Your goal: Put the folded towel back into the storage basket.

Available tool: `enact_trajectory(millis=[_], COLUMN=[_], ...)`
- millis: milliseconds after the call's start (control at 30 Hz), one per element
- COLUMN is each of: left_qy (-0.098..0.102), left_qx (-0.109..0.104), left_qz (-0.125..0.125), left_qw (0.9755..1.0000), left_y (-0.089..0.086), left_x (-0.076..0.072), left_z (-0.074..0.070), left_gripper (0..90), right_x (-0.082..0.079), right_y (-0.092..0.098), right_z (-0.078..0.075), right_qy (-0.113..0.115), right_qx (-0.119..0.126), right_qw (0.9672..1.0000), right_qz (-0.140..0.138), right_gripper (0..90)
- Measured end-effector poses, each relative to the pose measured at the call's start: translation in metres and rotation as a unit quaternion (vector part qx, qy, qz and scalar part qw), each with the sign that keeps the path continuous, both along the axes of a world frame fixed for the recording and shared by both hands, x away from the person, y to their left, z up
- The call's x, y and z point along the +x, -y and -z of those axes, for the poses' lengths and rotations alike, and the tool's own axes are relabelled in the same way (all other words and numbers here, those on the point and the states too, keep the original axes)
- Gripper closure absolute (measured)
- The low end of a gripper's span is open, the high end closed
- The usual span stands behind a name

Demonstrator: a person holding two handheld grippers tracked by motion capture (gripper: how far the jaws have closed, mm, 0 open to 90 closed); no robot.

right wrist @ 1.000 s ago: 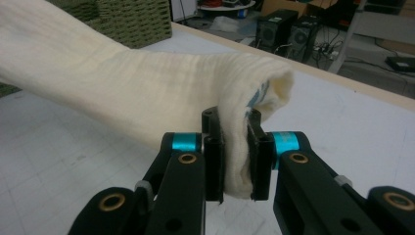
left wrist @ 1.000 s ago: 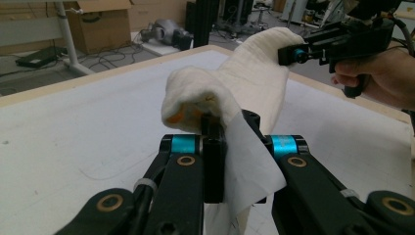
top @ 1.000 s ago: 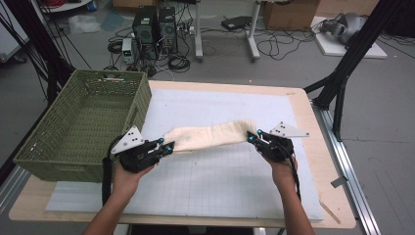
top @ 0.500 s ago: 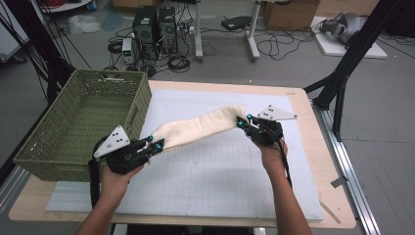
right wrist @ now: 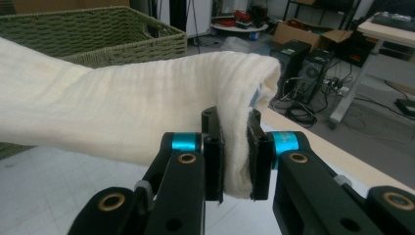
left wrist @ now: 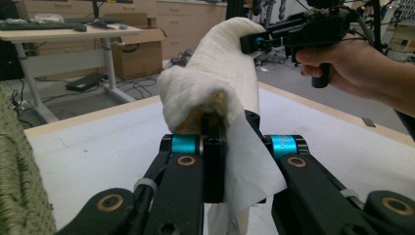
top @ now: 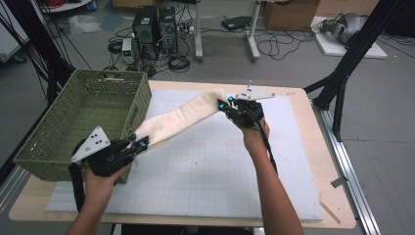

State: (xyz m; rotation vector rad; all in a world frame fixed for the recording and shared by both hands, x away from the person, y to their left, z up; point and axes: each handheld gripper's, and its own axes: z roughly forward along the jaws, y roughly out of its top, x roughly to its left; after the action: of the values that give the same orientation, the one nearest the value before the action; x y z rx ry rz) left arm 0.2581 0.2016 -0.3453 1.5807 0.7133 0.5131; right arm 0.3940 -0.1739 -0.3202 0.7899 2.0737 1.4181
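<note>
You hold a folded cream-white cloth [top: 178,116] stretched in the air between your two grippers, above the white gridded mat [top: 205,166] on the wooden table [top: 313,161]. Your left gripper [top: 138,142] has its jaws clamped on the cloth's near end, just beside the woven green basket [top: 83,117]. Your right gripper [top: 224,104] has its jaws pressed together on the far end, which sits higher, so the cloth slopes up toward it. In the left gripper view [left wrist: 215,147] a loose corner hangs beside the jaws; how much fabric they pinch is hard to tell.
</note>
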Motion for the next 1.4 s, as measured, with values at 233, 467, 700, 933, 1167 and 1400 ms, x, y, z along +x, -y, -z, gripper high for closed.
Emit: enact_trajectory(millis=[233, 467, 700, 933, 1167, 1400], left_qy=[0.006, 0.012, 0.015, 0.017, 0.018, 0.018], left_qx=[-0.003, -0.008, -0.012, -0.017, -0.016, -0.019], left_qz=[-0.015, -0.025, -0.038, -0.052, -0.069, -0.086], left_qw=[0.9999, 0.9996, 0.9991, 0.9984, 0.9973, 0.996], left_y=[-0.011, -0.018, -0.028, -0.036, -0.048, -0.061], left_x=[-0.005, -0.008, -0.011, -0.015, -0.018, -0.023], left_z=[-0.003, -0.007, -0.009, -0.011, -0.012, -0.013], left_gripper=[81.4, 81.6, 81.6, 81.7, 81.7, 81.6], right_x=[0.015, 0.029, 0.042, 0.053, 0.061, 0.067], right_y=[-0.026, -0.05, -0.077, -0.108, -0.136, -0.162], right_z=[-0.012, -0.028, -0.04, -0.048, -0.056, -0.063], right_qy=[0.004, 0.012, 0.021, 0.026, 0.028, 0.031], right_qx=[-0.01, -0.018, -0.024, -0.024, -0.024, -0.018], right_qw=[0.9999, 0.9997, 0.9994, 0.9991, 0.9988, 0.9983], right_qz=[-0.004, -0.01, -0.017, -0.023, -0.033, -0.045], right_gripper=[80.9, 80.9, 80.8, 80.9, 80.8, 80.9])
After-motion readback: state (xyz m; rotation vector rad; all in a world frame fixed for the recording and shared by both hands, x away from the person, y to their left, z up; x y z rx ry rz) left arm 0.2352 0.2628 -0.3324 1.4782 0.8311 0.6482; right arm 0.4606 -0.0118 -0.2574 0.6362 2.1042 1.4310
